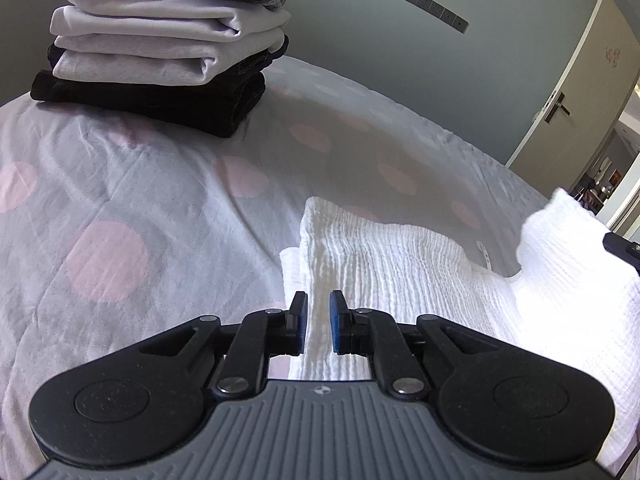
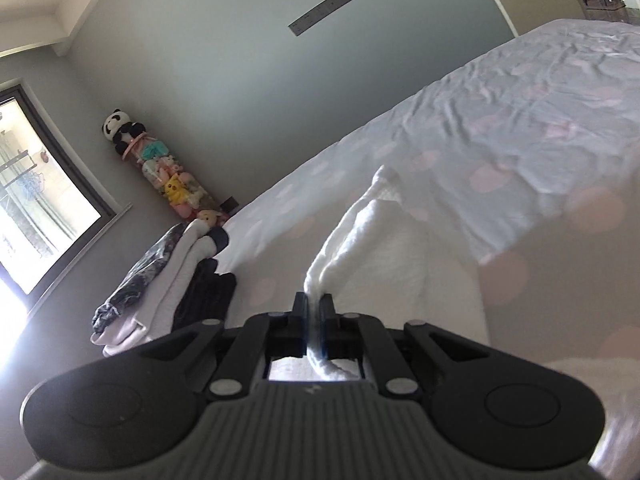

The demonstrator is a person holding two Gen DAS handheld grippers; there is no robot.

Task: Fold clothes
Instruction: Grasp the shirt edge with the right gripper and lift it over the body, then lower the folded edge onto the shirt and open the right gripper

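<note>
A white crinkled garment (image 1: 400, 264) lies partly folded on the bed. My left gripper (image 1: 318, 320) is shut on a raised fold at its near edge, and the cloth fills the narrow gap between the blue pads. My right gripper (image 2: 315, 320) is shut on another bunched edge of the same white garment (image 2: 360, 232) and holds it lifted off the bed, so the cloth hangs away from the fingers. In the left wrist view a lifted flap (image 1: 568, 240) of the garment stands at the right, with a dark part of the right gripper (image 1: 624, 248) beside it.
A stack of folded clothes (image 1: 160, 52), white and black with a patterned piece on top, sits at the far left of the bed (image 1: 120, 200); it also shows as the stack (image 2: 168, 276). A door (image 1: 568, 92), a window (image 2: 32, 200) and plush toys (image 2: 160, 168) line the walls.
</note>
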